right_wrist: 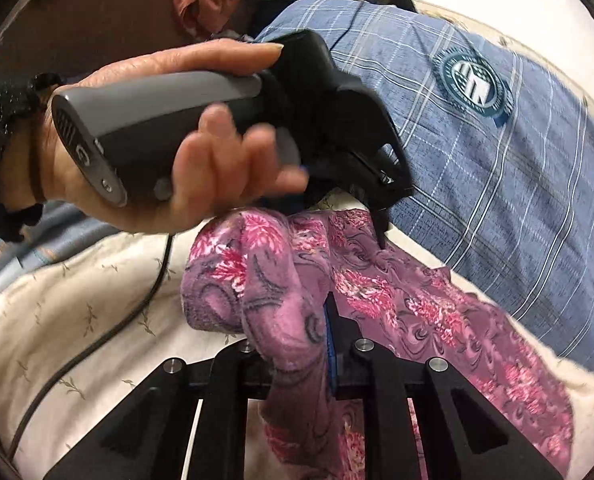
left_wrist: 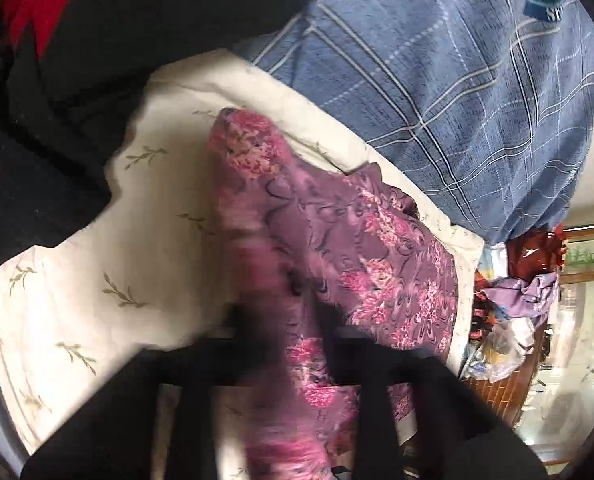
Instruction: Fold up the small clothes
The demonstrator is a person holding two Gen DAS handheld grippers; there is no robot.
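Both claws pinch the purple floral garment (right_wrist: 281, 280): right claw (right_wrist: 321, 344) near; left claw (right_wrist: 381, 236) beyond.

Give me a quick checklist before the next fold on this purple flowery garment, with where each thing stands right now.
1. Right hand-held gripper has hold of the purple floral garment: ok, cloth is bunched between its fingers.
2. Left hand-held gripper has hold of the same garment: ok, fabric runs between its fingers, though that view is blurred.
3. Garment lies flat for folding: not ok, the part nearest the right gripper is rolled and wrinkled.
4. Cream leaf-print sheet gives bare room beside the garment: ok.
5. Black clothing is apart from the garment: ok.
6. Cable across the sheet stays out of the fold path: cannot tell.
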